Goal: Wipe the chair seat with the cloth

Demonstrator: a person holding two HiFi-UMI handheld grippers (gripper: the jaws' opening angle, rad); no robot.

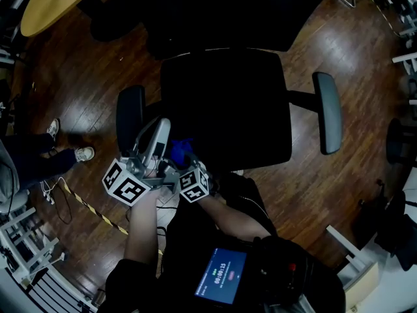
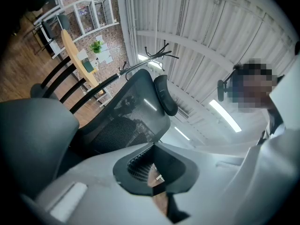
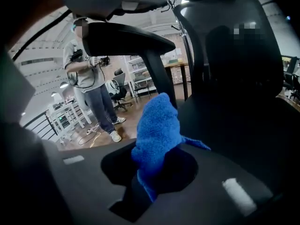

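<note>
The black office chair seat (image 1: 225, 106) fills the middle of the head view. Both grippers are at its front left corner, beside the left armrest (image 1: 129, 113). My right gripper (image 1: 182, 156) is shut on a blue cloth (image 1: 184, 147), which sticks up from the jaws in the right gripper view as a bunched blue cloth (image 3: 157, 130), just short of the seat (image 3: 234, 125). My left gripper (image 1: 161, 125) is above the armrest with its jaws together and nothing in them. In its own view the left gripper (image 2: 152, 175) points up at the mesh chair back (image 2: 124, 114).
A second person (image 3: 91, 78) stands on the wooden floor to the left, their shoes (image 1: 68, 150) close to the chair. A round wooden table (image 1: 55, 2) is at the far left. The right armrest (image 1: 328, 109) juts out. Cables and striped tape (image 1: 98, 212) lie on the floor.
</note>
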